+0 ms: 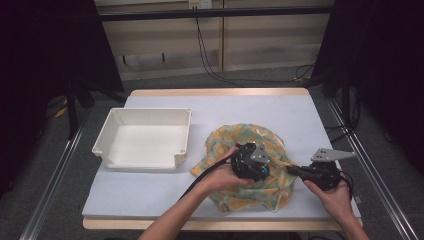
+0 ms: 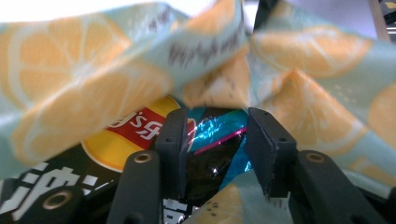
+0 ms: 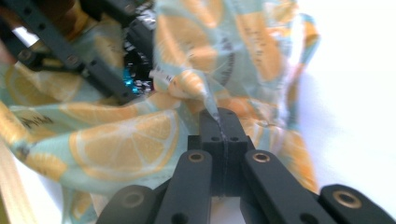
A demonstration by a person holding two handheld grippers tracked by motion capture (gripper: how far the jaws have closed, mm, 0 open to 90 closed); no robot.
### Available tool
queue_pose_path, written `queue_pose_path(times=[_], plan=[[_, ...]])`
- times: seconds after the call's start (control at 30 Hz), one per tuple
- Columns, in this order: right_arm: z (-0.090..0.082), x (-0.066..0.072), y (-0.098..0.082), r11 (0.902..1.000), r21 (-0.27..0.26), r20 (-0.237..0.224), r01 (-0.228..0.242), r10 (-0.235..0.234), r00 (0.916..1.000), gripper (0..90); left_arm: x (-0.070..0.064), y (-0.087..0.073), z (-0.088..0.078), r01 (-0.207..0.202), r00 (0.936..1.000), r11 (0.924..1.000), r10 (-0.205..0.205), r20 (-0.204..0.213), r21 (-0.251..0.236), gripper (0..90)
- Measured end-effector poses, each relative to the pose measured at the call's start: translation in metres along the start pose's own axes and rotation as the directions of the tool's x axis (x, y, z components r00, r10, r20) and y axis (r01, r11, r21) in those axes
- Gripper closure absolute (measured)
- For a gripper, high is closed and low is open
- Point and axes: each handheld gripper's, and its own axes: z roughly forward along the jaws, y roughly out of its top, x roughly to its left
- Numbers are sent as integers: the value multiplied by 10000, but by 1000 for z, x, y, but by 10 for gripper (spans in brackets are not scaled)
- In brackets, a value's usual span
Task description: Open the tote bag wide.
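A cloth bag printed with lemon slices lies crumpled on the table's right half. My left gripper reaches into its opening. In the left gripper view the jaws stand a little apart around the crinkled black and cyan foil of a chip bag with a red and yellow logo, and the cloth drapes over it. My right gripper sits at the bag's right side. Its jaws are shut on a fold of the cloth's rim, holding it up.
An empty white plastic bin stands on the left of the white table mat. The table's wooden front edge runs just below the bag. Metal rails flank the table on both sides.
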Motion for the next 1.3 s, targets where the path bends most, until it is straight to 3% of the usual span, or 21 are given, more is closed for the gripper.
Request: queue_pose_path(times=[0.17,0.23,0.27,0.33,0.4,0.47,0.53,0.6,0.67,0.8,1.0,1.17,1.3], plan=[[-14,-10,-3,9993,-281,425,-238,250,9988,900,-2,-4,0,-255,9995,9996,252,207,156,496],[-16,-11,-4,9989,-395,317,-240,253,9992,900,-5,-5,2,-435,9985,9989,429,328,187,449],[-15,-9,-4,9989,-414,310,-221,234,9992,900,-7,-6,3,-549,9984,9982,546,127,227,440],[-12,-8,-4,9994,-339,197,-116,122,9997,900,-10,-6,5,-715,9973,9970,710,188,296,440],[-8,-6,-4,9995,-286,101,-111,114,9999,900,-13,-6,8,-988,9949,9933,998,-141,594,438],[-6,-4,-4,9996,-261,65,-52,54,10000,900,-13,-7,10,-891,9960,9948,893,-32,486,426],[-4,-3,-4,9996,-283,-40,-29,28,10000,900,-12,-8,11,-839,9962,9951,849,-176,528,434],[-3,-2,-4,9998,-222,-83,-12,10,10000,900,-13,-8,13,-1095,9924,9912,1132,-477,744,460],[-2,-1,-4,9998,-213,-125,-58,55,9999,900,-14,-8,14,-1119,9918,9907,1162,-538,773,502],[0,-1,-5,9999,-165,-142,47,-50,9999,900,-13,-9,17,-904,9934,9923,959,-637,842,645],[0,-1,-5,9998,-190,-156,5,-8,9999,900,-8,-11,17,-159,9985,9979,192,-514,629,859],[1,-2,-6,9998,-203,-234,15,-20,9997,900,-2,-15,10,522,9986,9986,-522,-132,50,891],[2,-1,-5,9995,-300,-386,40,-52,9992,850,-1,-16,2,792,9969,9962,-791,48,-363,890]])
